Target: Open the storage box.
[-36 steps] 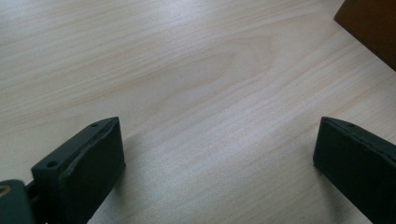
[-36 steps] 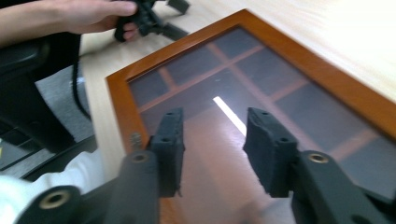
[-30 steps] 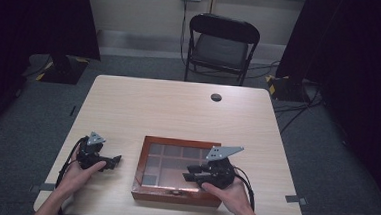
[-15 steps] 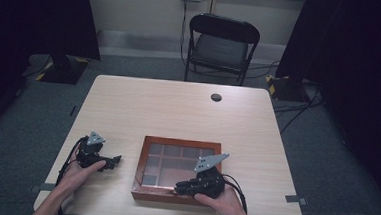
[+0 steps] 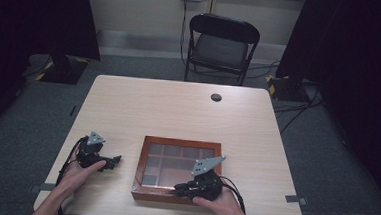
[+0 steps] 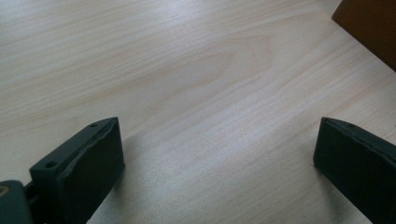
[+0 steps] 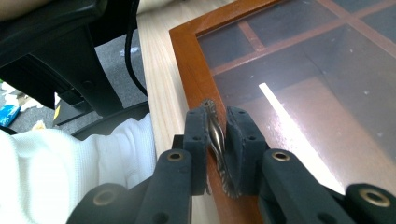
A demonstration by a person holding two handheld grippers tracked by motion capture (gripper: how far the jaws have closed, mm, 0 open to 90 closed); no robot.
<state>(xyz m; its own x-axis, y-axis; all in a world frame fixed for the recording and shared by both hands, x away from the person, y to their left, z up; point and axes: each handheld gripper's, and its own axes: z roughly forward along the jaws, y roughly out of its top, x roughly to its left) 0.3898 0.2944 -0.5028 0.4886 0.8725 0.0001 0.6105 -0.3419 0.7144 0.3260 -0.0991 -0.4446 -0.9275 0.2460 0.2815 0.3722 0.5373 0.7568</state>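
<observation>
Latch [image 7: 215, 140] pinched between right jaws.

My two black hand-held grippers

Each, the left gripper [image 5: 111, 161] and the right gripper [image 5: 179, 190], carries a grey three-cornered plate and a trailing black cable; brass-ringed screw holes dot the right one's arms; my sleeve [image 7: 70, 163] is white ribbed knit.

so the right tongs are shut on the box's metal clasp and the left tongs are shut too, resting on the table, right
Not quite: the left tongs are open. The left gripper view shows their jaws wide apart with bare table between them. The rest holds: the right tongs are shut on the metal clasp at the box's near edge.
</observation>
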